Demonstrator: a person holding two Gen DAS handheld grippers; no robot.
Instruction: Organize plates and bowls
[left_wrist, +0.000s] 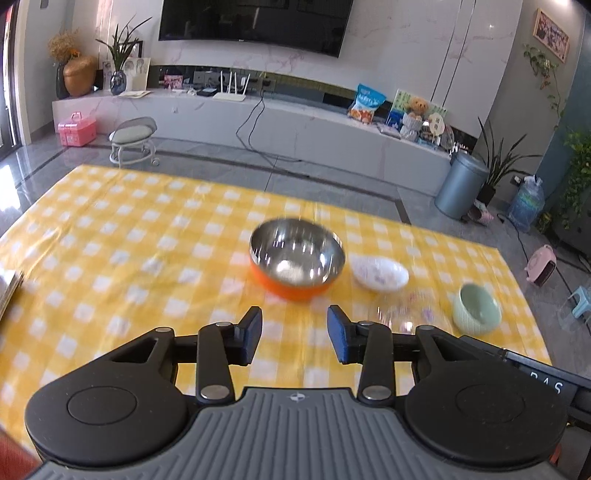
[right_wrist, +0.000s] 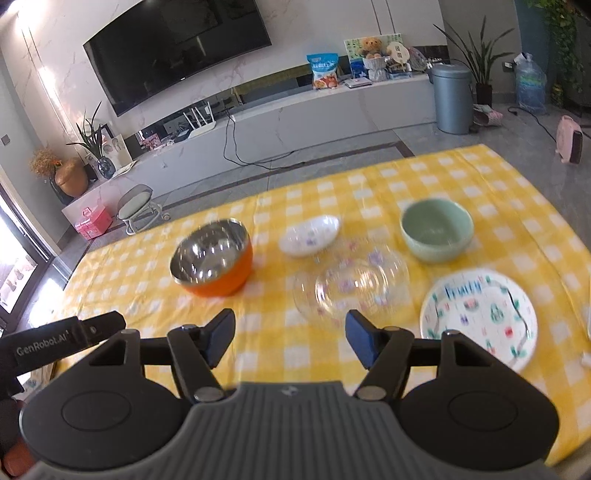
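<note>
On the yellow checked tablecloth (left_wrist: 129, 229) stand an orange bowl with a steel inside (left_wrist: 297, 264) (right_wrist: 212, 258), a small white patterned dish (left_wrist: 380, 275) (right_wrist: 309, 235), a clear glass bowl (left_wrist: 410, 314) (right_wrist: 352, 286) and a pale green bowl (left_wrist: 476, 308) (right_wrist: 437, 229). A white patterned plate (right_wrist: 478, 317) lies at the right. My left gripper (left_wrist: 294, 330) hovers open above the cloth, short of the orange bowl, nothing between its fingers. My right gripper (right_wrist: 290, 338) hovers open just short of the glass bowl, also holding nothing.
The other gripper's black body (right_wrist: 55, 341) shows at the left of the right wrist view. A flat object's edge (left_wrist: 9, 291) lies at the cloth's left border. Beyond the table are the floor, a small stool (left_wrist: 133, 140), a grey bin (left_wrist: 461, 184) and a TV console.
</note>
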